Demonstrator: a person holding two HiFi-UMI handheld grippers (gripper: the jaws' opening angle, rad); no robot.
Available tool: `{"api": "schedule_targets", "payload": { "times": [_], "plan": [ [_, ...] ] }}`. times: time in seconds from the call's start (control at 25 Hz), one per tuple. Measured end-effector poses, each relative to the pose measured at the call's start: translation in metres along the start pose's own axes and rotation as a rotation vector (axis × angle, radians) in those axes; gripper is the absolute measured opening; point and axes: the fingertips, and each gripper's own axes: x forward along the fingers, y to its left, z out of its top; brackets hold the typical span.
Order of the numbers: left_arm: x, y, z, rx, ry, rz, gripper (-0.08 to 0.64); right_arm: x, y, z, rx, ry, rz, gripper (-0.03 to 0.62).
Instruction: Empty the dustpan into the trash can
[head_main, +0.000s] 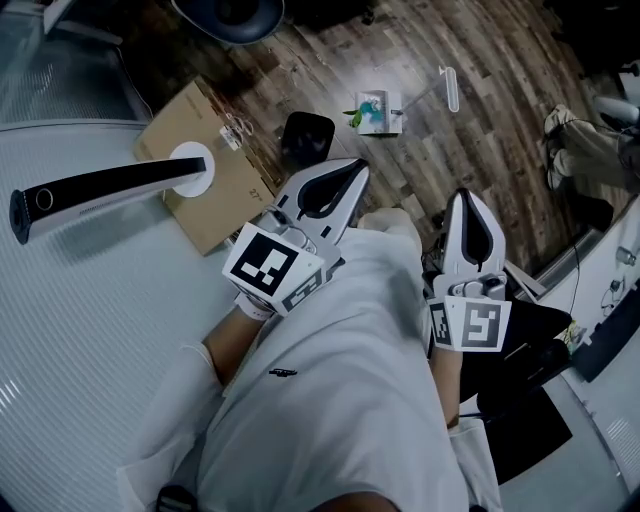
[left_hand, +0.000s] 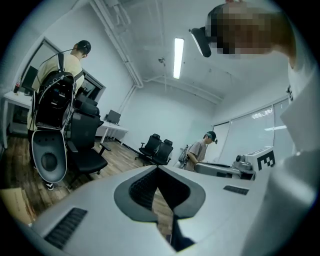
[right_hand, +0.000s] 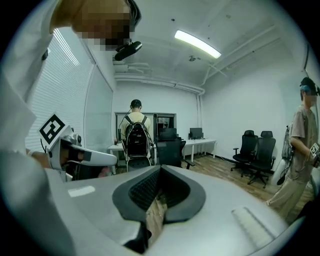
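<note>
Both your claws are clamped fully closed with nothing in them. You hold the left gripper (head_main: 338, 180) and right gripper (head_main: 470, 208) close in front of your shirt (head_main: 340, 400), which hides the floor under them. What looks like the dustpan (head_main: 379, 111), too small to be sure, lies on the wood floor (head_main: 480, 120) ahead with green bits in it, near the black trash can (head_main: 307, 135).
</note>
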Motion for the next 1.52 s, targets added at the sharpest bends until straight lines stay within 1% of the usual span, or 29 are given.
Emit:
{"api": "schedule_targets", "payload": {
  "times": [0.08,0.2,0.36,0.6,0.8,1.08,1.28,1.36,1.44,1.52],
  "plan": [
    [0.005,0.009,0.005,0.004,0.002,0.008,0.006,0.011,0.0,0.004,0.0,-0.006,0.008,-0.003],
    [0.01,0.019,0.017,0.017,-0.018,0.022,0.006,0.026,-0.001,0.007,-0.001,-0.01,0.026,-0.003],
    [0.023,0.017,0.027,0.03,-0.03,0.049,0.006,0.038,-0.013,0.012,0.011,-0.023,0.064,-0.003],
    [0.055,0.008,0.021,0.03,0.01,0.071,0.006,0.061,-0.04,0.015,0.029,-0.022,0.108,-0.003],
    [0.08,0.005,0.017,0.03,0.041,0.084,0.006,0.078,-0.067,0.013,0.036,-0.022,0.112,-0.003],
    [0.13,0.017,-0.012,-0.008,0.113,0.103,0.006,0.11,-0.111,-0.008,0.026,0.022,0.108,-0.002],
    [0.155,0.036,-0.024,-0.029,0.139,0.132,0.006,0.145,-0.133,-0.041,0.032,0.106,0.102,0.002],
    [0.165,0.044,-0.028,-0.04,0.145,0.139,0.006,0.158,-0.139,-0.05,0.031,0.121,0.105,0.029],
    [0.176,0.052,-0.034,-0.049,0.154,0.15,0.006,0.171,-0.146,-0.06,0.032,0.136,0.104,0.082],
    [0.186,0.06,-0.041,-0.06,0.167,0.161,0.006,0.183,-0.154,-0.073,0.036,0.157,0.1,0.098]
  ]
}}
